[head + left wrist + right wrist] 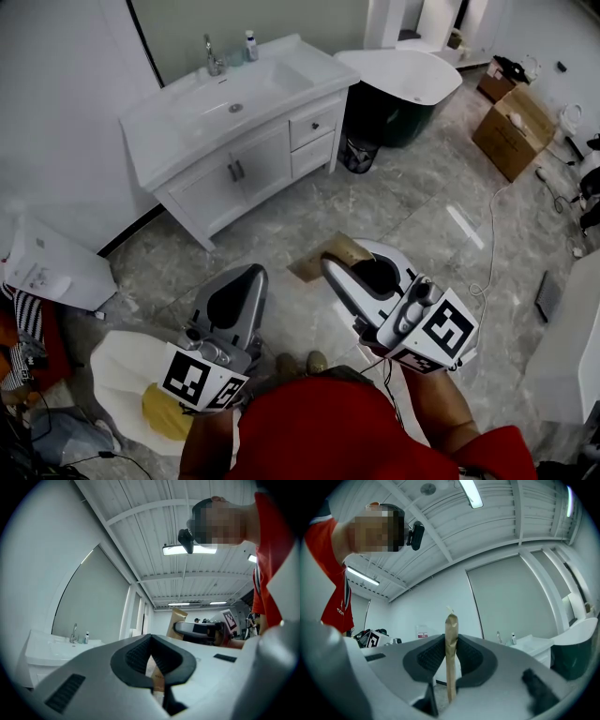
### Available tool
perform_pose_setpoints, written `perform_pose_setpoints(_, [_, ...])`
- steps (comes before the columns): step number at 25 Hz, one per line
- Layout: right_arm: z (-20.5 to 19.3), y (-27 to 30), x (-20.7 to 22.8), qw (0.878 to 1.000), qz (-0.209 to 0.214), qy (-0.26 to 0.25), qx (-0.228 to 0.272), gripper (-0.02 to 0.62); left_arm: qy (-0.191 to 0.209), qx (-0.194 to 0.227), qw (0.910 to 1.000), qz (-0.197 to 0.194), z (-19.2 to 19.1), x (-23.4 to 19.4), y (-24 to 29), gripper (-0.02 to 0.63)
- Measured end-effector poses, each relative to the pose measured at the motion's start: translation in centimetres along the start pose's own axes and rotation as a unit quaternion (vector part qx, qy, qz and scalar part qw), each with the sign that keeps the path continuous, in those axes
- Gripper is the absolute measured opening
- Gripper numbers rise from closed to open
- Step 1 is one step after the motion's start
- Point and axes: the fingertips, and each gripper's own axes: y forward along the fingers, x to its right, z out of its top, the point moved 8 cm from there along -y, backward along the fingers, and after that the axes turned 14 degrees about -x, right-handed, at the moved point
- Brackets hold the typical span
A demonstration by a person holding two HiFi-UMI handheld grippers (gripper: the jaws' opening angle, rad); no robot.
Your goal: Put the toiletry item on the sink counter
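In the head view my right gripper (pixel 356 258) is shut on a flat brown paper packet (pixel 314 267) that sticks out past its tips over the floor. The right gripper view shows the packet (pixel 451 634) edge-on and upright between the black pads (pixel 429 656). My left gripper (pixel 239 277) is held beside it with its jaws together; in its own view the pads (pixel 136 656) meet low down, with only an unclear brownish sliver in the gap. The white sink counter (pixel 187 112), with faucet (pixel 214 58) and a small bottle (pixel 251 44), stands well ahead of both grippers.
A white bathtub (pixel 403 75) and a dark waste bin (pixel 359 153) stand right of the vanity. Cardboard boxes (pixel 514 131) and cables lie at the right. A white fixture (pixel 131 375) and a white box (pixel 56 267) sit at the left on the marble floor.
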Motion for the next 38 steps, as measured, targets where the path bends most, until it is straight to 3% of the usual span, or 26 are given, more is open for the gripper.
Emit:
perform_pose_setpoints(11, [0.5, -1.1, 3.7, 1.0, 0.008, -0.007, 0.01, 0.078, -0.017, 0.011, 0.9992, 0.033, 0.4, 0.0, 2.4, 0.017])
perform_pose_setpoints(21, [0.4, 2.2, 7.1, 1.0, 0.016, -0.009, 0.009, 0.078, -0.02, 0.022, 0.9987, 0.042, 0.6, -3.5, 5.2, 0.017])
perform_pose_setpoints(38, [3.7, 18.2, 17.9, 1.0, 0.006, -0.014, 0.012, 0.078, 0.004, 0.022, 0.9992, 0.032, 3.7, -21.9, 14.4, 0.017])
